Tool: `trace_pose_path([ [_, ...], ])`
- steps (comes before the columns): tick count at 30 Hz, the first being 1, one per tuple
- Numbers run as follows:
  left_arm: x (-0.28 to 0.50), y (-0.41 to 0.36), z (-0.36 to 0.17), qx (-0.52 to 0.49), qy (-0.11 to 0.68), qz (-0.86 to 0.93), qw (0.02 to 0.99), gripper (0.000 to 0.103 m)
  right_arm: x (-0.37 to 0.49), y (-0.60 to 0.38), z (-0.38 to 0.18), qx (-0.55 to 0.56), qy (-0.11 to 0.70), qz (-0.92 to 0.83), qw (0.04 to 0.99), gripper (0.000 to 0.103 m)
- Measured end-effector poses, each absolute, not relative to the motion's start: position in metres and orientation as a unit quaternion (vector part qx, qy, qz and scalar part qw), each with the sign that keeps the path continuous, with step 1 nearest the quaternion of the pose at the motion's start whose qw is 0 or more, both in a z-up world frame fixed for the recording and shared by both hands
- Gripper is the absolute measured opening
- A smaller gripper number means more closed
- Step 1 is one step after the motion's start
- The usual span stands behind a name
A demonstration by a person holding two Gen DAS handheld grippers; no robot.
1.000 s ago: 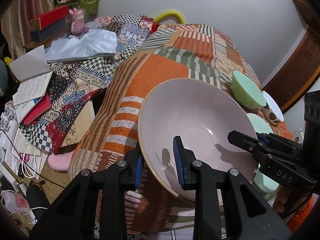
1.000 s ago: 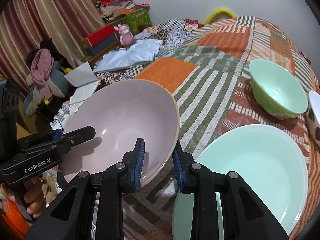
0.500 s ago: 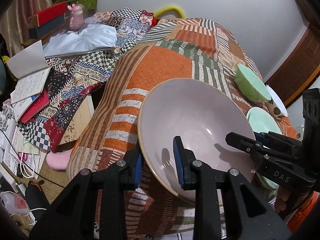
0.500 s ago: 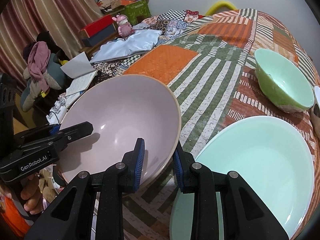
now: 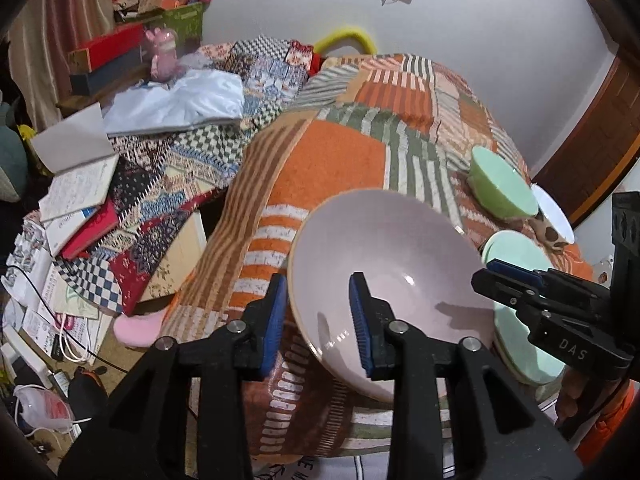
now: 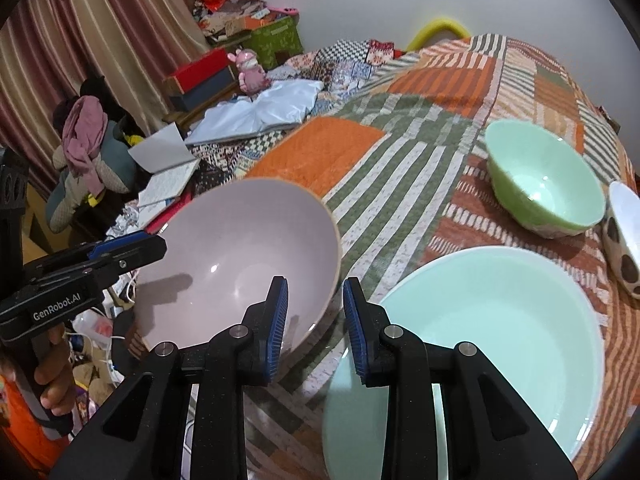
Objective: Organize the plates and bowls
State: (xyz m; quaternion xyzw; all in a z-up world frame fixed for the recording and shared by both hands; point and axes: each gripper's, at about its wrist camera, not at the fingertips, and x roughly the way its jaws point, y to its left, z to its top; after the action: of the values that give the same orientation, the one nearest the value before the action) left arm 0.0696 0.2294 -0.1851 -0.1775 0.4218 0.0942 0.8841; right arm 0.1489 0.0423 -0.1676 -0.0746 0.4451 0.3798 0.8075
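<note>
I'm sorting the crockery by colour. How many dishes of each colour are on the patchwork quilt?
Pale pink: 1, a wide ceramic bowl
Mint green: 2, a deep bowl and a broad shallow plate
White with dark spots: 1, a bowl at the frame edge
Total: 4

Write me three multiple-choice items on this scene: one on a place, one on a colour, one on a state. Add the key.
1. Where does the green bowl stand?
A. Inside another bowl
B. On the quilt, beyond the mint plate
C. On the floor

2. What colour is the held bowl?
A. Pale pink
B. Yellow
C. Black

3. What is the state of the right tool?
A. Open above the mint plate
B. Shut on the green bowl
C. Shut on the held bowl

Key:
1 B: it sits alone on the patchwork past the plate's far edge.
2 A: its inside and its wall are pale pink.
3 C: the bowl's rim passes between its two blue pads.
</note>
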Motion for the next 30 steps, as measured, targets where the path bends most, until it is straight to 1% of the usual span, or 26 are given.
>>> trace_pose_path([
  [5, 0.069, 0.217, -0.162, -0.153, 0.396, 0.098, 0.900, 0.048, 0.150, 0.025, -0.151, -0.069, 0.419, 0.373, 0.825, 0.026],
  [9, 0.073, 0.198, -0.144, -0.132, 0.380, 0.089, 0.911, 0.050, 0.156, 0.008, -0.141, -0.058, 0.406, 0.363, 0.837, 0.026],
  [11, 0.077, 0.190, -0.138, -0.122, 0.376, 0.083, 0.915, 0.054, 0.158, -0.001, -0.136, -0.053, 0.399, 0.358, 0.842, 0.028],
  [13, 0.082, 0.179, -0.132, -0.110, 0.372, 0.078, 0.919, 0.056, 0.161, -0.011, -0.132, -0.048, 0.392, 0.350, 0.849, 0.032],
  [16, 0.091, 0.165, -0.125, -0.096, 0.367, 0.067, 0.923, 0.057, 0.167, -0.026, -0.127, -0.041, 0.381, 0.334, 0.862, 0.036],
  [22, 0.118, 0.139, -0.114, -0.095, 0.361, 0.044, 0.927, 0.060, 0.181, -0.056, -0.122, -0.036, 0.368, 0.304, 0.878, 0.036],
  [23, 0.126, 0.135, -0.113, -0.097, 0.362, 0.042, 0.926, 0.062, 0.184, -0.061, -0.121, -0.035, 0.368, 0.301, 0.879, 0.036],
  [25, 0.135, 0.129, -0.111, -0.099, 0.362, 0.038, 0.926, 0.067, 0.191, -0.071, -0.122, -0.031, 0.369, 0.291, 0.882, 0.040],
  [28, 0.152, 0.119, -0.109, -0.094, 0.360, 0.035, 0.928, 0.068, 0.200, -0.084, -0.123, -0.025, 0.369, 0.278, 0.886, 0.044],
  [30, 0.164, 0.111, -0.108, -0.085, 0.361, 0.033, 0.928, 0.069, 0.205, -0.091, -0.124, -0.023, 0.370, 0.271, 0.888, 0.044],
])
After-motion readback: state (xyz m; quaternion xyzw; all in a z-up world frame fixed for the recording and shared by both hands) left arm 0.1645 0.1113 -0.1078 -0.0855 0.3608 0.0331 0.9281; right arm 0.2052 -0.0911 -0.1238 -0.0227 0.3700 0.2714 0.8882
